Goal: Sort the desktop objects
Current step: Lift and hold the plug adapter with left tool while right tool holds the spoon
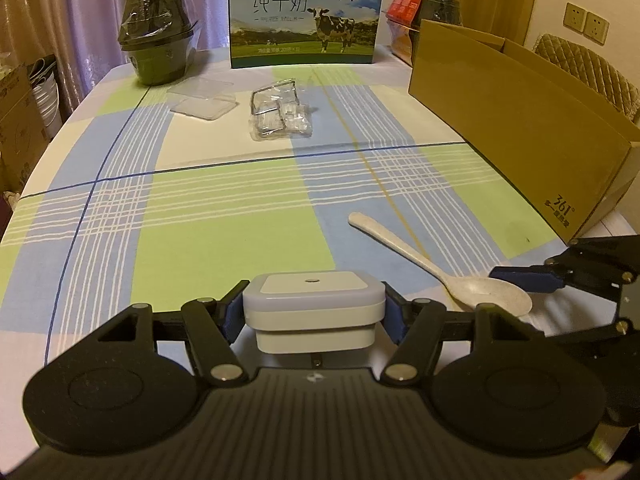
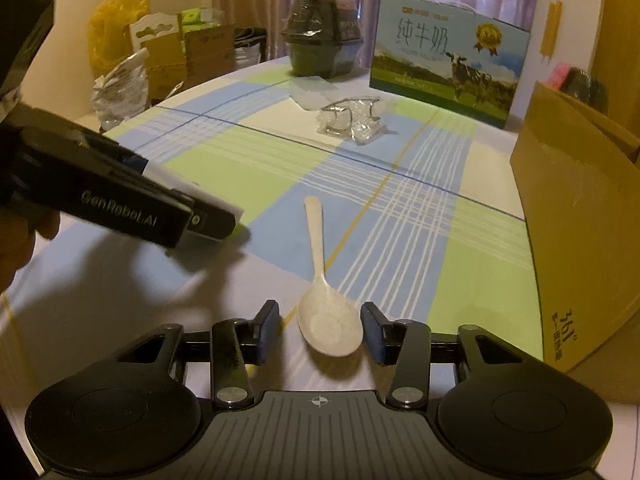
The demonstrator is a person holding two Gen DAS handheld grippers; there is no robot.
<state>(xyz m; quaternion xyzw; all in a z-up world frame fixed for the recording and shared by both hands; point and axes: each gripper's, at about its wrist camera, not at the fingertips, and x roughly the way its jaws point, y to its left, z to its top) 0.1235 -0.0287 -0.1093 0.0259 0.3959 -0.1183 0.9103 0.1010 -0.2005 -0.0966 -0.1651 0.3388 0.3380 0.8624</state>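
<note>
My left gripper [image 1: 314, 312] is shut on a white square device [image 1: 314, 304] with rounded corners, held just above the checked tablecloth. In the right wrist view that gripper [image 2: 218, 216] comes in from the left with the white device [image 2: 234, 210] showing at its tip. A cream spoon [image 2: 326, 312] lies on the cloth, handle pointing away. My right gripper [image 2: 320, 332] is open, its blue pads either side of the spoon's bowl without touching it. The left wrist view shows the spoon [image 1: 440, 268] at right, with the right gripper [image 1: 524, 280] at its bowl.
An open brown cardboard box [image 1: 520, 128] stands along the right. A milk carton case [image 1: 306, 16] stands at the back, with dark stacked bowls [image 1: 158, 48] to its left. Clear plastic trays [image 1: 202, 98] and crumpled clear packaging [image 1: 278, 110] lie mid-table.
</note>
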